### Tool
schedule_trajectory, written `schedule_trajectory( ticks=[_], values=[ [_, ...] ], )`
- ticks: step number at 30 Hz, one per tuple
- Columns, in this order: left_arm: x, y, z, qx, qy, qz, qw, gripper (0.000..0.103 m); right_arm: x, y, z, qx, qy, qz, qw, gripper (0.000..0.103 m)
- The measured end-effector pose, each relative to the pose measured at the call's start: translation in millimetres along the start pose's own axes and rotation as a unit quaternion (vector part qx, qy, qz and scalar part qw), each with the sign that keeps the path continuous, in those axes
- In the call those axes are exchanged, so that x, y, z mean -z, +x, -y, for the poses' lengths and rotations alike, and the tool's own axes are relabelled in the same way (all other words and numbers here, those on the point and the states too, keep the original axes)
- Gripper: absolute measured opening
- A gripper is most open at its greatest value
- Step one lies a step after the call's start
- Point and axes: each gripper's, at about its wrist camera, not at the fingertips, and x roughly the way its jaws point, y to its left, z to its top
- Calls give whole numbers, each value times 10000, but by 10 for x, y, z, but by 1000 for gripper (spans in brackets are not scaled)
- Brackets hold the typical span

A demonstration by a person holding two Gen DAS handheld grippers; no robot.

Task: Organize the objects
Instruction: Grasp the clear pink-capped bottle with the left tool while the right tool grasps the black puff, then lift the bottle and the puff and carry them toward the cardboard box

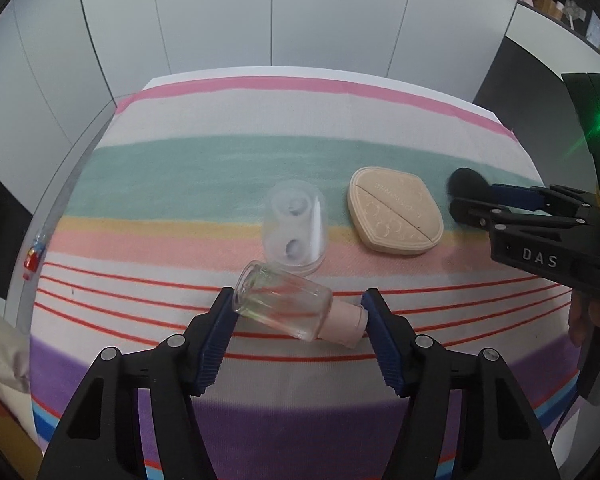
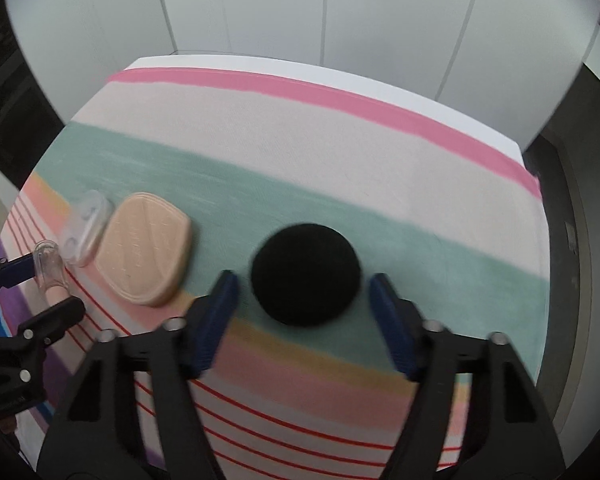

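A clear bottle with a pale pink cap [image 1: 296, 310] lies on its side on the striped cloth [image 1: 204, 160]. My left gripper [image 1: 298, 306] is open around it, one finger at the base, one at the cap. The bottle also shows in the right wrist view [image 2: 51, 270]. A black round puff [image 2: 306, 274] lies on the green stripe. My right gripper [image 2: 304, 284] is open with the puff between its fingers. In the left wrist view the right gripper [image 1: 458, 194] stands at the far right, by the puff [image 1: 466, 180].
A beige makeup sponge [image 1: 396, 214] lies between the grippers, and also shows in the right wrist view [image 2: 148, 250]. A clear plastic case [image 1: 296, 228] lies just behind the bottle. White wall panels [image 1: 260, 12] stand beyond the table's far edge.
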Motion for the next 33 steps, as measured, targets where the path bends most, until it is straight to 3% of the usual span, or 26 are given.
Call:
schedule_trajectory(
  ticks=[12, 33],
  values=[
    [13, -542, -3, -79, -132, 109, 9998, 65, 127, -462, -73, 1, 180, -116, 9998, 52],
    [334, -1904, 517, 51, -22, 451, 9990, 64, 818, -2145, -66, -5, 568, 204, 9982, 52]
  ],
)
